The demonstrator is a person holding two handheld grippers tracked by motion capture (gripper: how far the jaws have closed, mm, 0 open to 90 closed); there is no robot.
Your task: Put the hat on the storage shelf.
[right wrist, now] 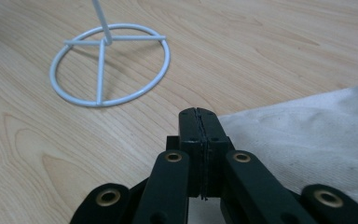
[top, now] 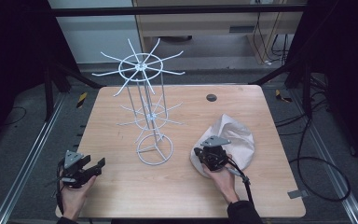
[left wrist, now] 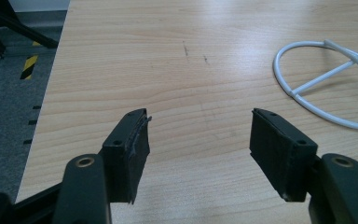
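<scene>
While left gripper (top: 93,165) hovers over bare worktop (top: 177,186), fingers wide, right gripper (right wrist: 199,116) sits fingers pressed together, empty, at edge of cloth bag (top: 233,135) right of wire rack (top: 144,102).

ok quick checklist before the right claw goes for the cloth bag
1. Right claw open for a grasp: not ok, jaws pressed together.
2. Right claw near the crumpled off-white cloth bag: ok, at its left edge.
3. Anything pinched in the right claw: cannot tell, no fabric visible between the jaws.
4. Left claw free: ok, jaws apart over bare light wooden table.
5. White wire rack with hooked arms upright: ok, ring base flat on the table.
6. Rack apart from the bag: ok, bare wood between them.
</scene>
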